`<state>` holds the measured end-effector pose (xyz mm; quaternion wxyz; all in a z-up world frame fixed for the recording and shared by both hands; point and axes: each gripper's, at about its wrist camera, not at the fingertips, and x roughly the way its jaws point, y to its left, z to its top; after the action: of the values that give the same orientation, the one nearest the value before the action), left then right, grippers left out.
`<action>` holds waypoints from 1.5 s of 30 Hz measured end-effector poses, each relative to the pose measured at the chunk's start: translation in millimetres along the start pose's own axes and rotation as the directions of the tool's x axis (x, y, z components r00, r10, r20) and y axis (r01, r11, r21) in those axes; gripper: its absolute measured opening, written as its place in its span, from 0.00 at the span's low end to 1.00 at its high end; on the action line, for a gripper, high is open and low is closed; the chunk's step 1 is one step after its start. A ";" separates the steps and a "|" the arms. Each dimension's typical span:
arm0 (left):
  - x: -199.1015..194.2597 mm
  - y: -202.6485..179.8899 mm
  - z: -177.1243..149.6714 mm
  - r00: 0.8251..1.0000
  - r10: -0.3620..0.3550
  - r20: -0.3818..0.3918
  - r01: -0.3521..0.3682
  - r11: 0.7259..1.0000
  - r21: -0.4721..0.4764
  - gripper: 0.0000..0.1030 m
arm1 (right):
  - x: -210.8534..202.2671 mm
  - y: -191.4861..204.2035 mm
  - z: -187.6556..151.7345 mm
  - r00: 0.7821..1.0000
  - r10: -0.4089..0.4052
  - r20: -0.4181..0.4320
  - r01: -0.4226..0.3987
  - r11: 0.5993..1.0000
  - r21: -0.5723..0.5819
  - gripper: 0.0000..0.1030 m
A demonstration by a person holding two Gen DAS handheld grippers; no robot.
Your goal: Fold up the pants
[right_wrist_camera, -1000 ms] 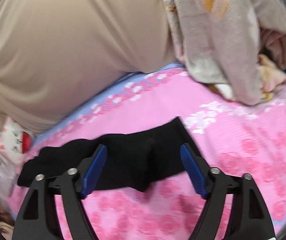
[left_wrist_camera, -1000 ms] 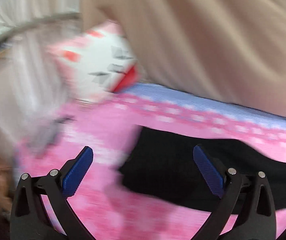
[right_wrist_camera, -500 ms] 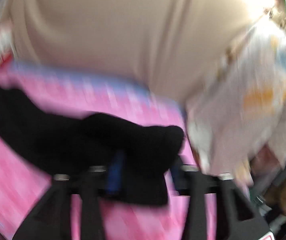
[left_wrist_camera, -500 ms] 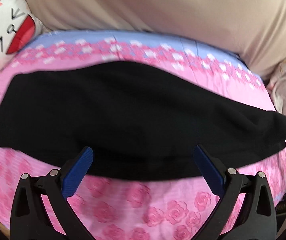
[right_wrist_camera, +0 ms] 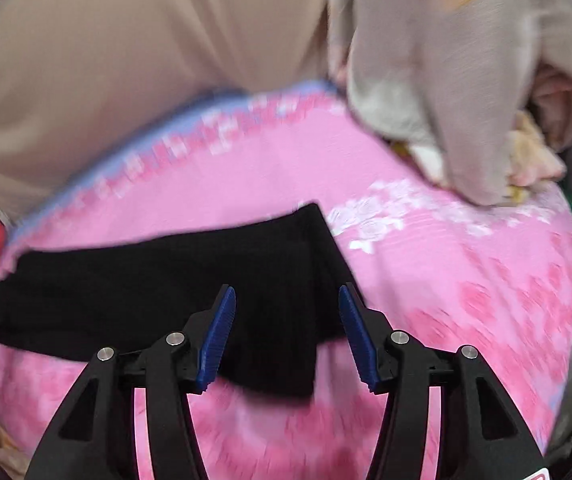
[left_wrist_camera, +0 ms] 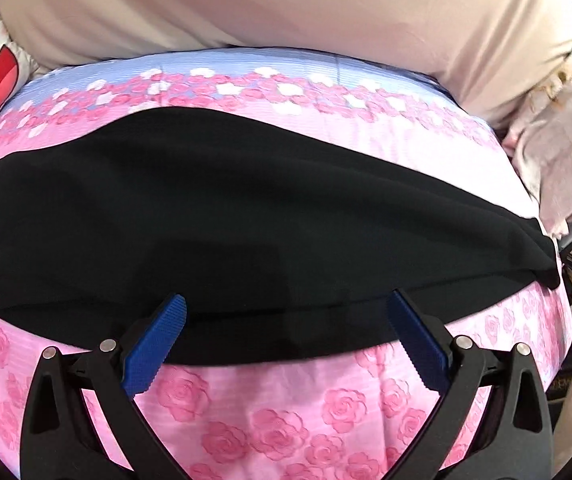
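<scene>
Black pants are lying folded lengthwise on the bed; left tool gaping empty, right tool half-spread, not pinching yet.

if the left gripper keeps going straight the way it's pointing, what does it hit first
Most likely the black pants: the left gripper is open, angled down, with its blue fingertips over their near edge on the pink rose bedspread. Nothing else shows between. Depth is unclear.

Looking down, close, over the bed from each gripper. Both showing the same black pants and tan pillow.
</scene>
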<state>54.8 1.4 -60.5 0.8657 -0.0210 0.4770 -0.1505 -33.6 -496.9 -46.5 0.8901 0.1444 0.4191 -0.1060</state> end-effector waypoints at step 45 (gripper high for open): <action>-32.7 273.1 13.0 0.989 -0.106 0.108 0.147 0.838 -0.526 0.19 | 21.0 441.3 -106.0 0.913 0.359 -0.194 -0.399 0.687 -0.607 0.55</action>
<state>115.0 269.7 -75.8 0.8312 -0.2968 0.4651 -0.0685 40.3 -48.7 -53.0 0.8752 -0.0783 0.4170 0.2322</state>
